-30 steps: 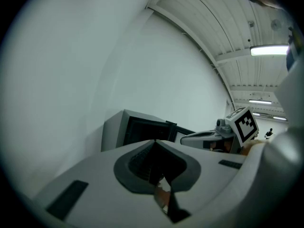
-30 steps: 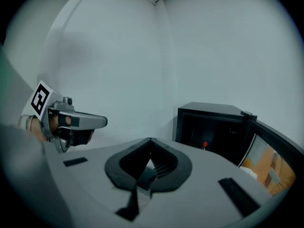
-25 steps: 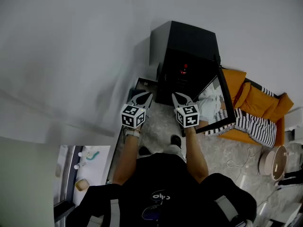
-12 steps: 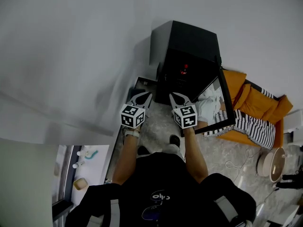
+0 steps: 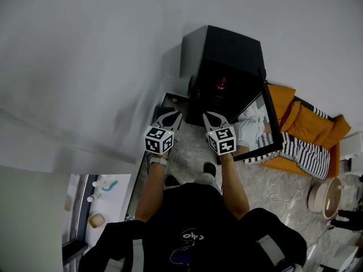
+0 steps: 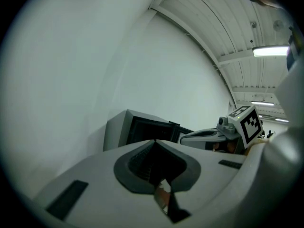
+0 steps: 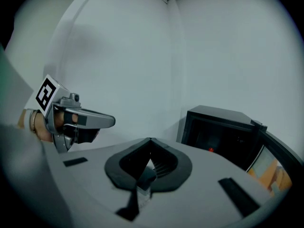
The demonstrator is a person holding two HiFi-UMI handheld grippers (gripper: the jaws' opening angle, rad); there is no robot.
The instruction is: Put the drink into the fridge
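Head view: the left gripper [image 5: 172, 115] and right gripper [image 5: 212, 117] have their jaws clenched on nothing before the open fridge [image 5: 229, 50], with no drink identifiable beyond a red speck [image 5: 221, 84] inside; likely light, smooth, rigid, best gripped mid-body.

L gripper [image 6: 154, 142]: fills bottom of pic; jaws together, tips meet, nothing betw. them; dark pads [image 6: 133, 161] form a hollow behind the tips.
Brownish patch [image 6: 164, 196]: shows thru slit below the hollow; can't tell what it is.
Fridge [image 6: 118, 132]: just beyond the tips, grey side, dark front open; door [image 6: 176, 127] swung out to the right.
R gripper [image 6: 186, 137]: right of fridge, side-on, pointing left toward it; marker cube [image 6: 248, 122] on top.
Wall [image 6: 95, 65]: plain white, behind fridge, fills left and centre.
Ceiling [image 6: 223, 23]: ribbed panels, upper right; strip light [image 6: 271, 51] lit.
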